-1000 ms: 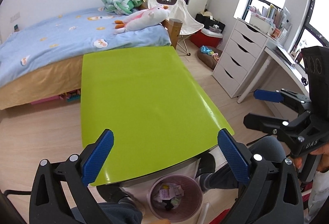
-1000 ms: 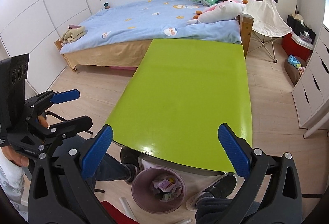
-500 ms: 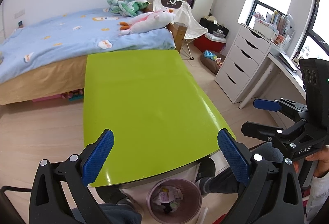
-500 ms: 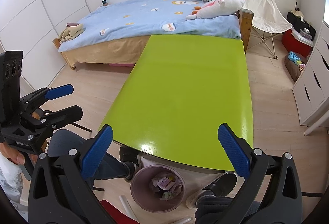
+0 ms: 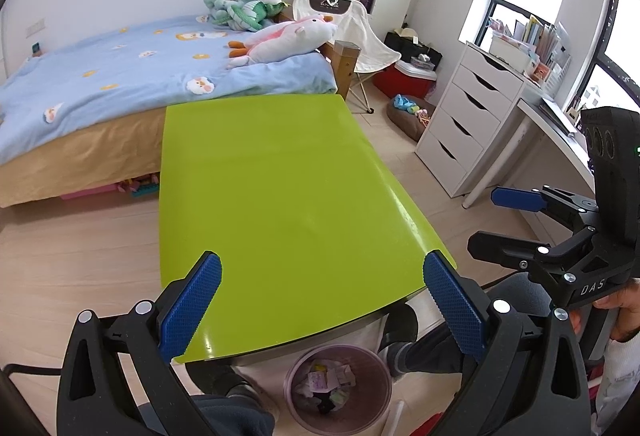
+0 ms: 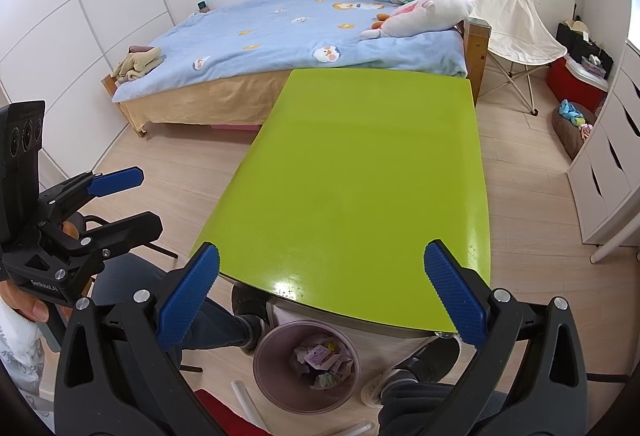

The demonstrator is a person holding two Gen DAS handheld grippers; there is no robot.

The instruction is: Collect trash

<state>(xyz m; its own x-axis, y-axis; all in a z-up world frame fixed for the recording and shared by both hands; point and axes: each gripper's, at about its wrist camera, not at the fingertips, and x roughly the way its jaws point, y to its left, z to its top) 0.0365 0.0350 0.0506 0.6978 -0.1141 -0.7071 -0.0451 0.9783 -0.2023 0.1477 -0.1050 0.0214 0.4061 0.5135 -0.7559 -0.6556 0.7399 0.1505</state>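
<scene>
Trash (image 5: 326, 384) is crumpled paper scraps, pale pink, white and greenish, heaped inside a round mauve bin (image 5: 362, 360) on the floor under the near edge of the lime-green table (image 5: 280, 187). Left gripper (image 5: 320, 300) and right gripper (image 6: 320, 292) hover above that edge, jaws spread wide, holding nothing.
</scene>
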